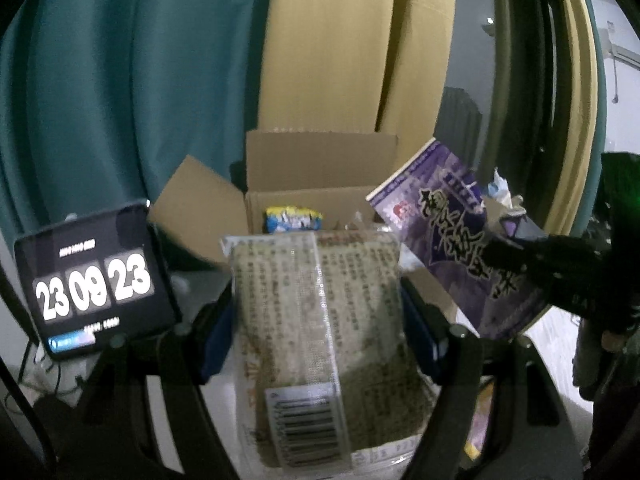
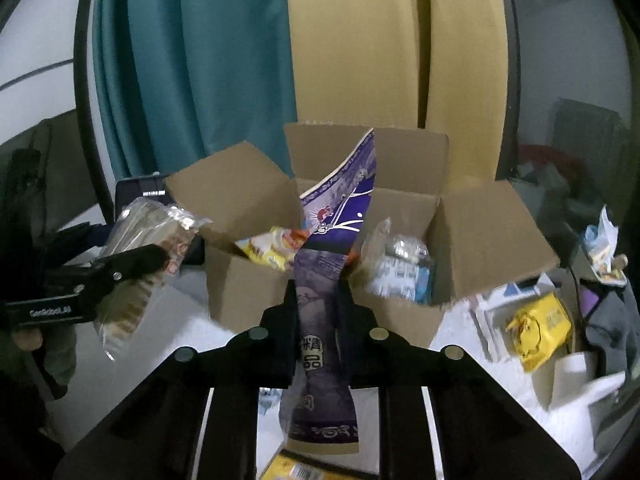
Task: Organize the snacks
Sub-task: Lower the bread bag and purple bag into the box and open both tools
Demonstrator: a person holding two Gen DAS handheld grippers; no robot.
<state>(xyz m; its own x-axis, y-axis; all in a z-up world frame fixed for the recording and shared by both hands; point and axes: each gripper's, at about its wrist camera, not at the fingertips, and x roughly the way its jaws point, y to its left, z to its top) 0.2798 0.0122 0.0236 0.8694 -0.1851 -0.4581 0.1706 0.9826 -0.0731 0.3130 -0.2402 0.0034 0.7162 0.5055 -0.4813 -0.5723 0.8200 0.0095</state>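
My left gripper is shut on a clear pack of brown crackers with a barcode label, held in front of the open cardboard box. It also shows in the right wrist view, left of the box. My right gripper is shut on a purple snack packet, held upright at the near edge of the cardboard box. The packet also shows in the left wrist view. Inside the box lie a yellow packet and a clear bag.
A phone showing a clock stands left of the box. A teal curtain and tall cardboard sheets stand behind. A yellow packet, white items and clutter lie on the table at the right.
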